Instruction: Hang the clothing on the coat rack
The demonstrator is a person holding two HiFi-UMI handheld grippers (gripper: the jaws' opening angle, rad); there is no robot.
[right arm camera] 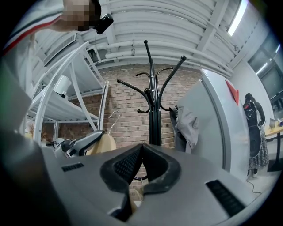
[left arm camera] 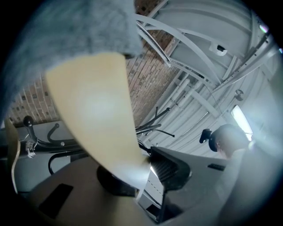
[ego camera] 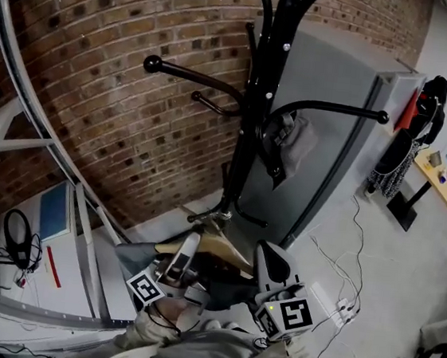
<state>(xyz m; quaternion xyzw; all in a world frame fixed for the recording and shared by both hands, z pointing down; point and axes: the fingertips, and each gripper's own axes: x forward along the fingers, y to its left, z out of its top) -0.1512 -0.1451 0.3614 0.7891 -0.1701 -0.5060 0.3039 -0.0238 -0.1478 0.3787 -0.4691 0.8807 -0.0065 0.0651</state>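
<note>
Head view first: the left gripper (ego camera: 188,250) has its jaws pinching the wooden hanger (ego camera: 217,246), low down and just in front of the black coat rack (ego camera: 257,98). Dark clothing (ego camera: 223,285) is draped on that hanger, between the 2 grippers. The right gripper (ego camera: 272,261) sits just beside it, jaws pressed together at the tips. 1 grey garment (ego camera: 291,146) hangs on the rack, with the brick wall (ego camera: 94,119) behind.

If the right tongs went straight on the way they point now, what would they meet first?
Probably the coat rack's black pole, though depth is unclear; nothing nearer shows ahead of the right tongs.
</note>
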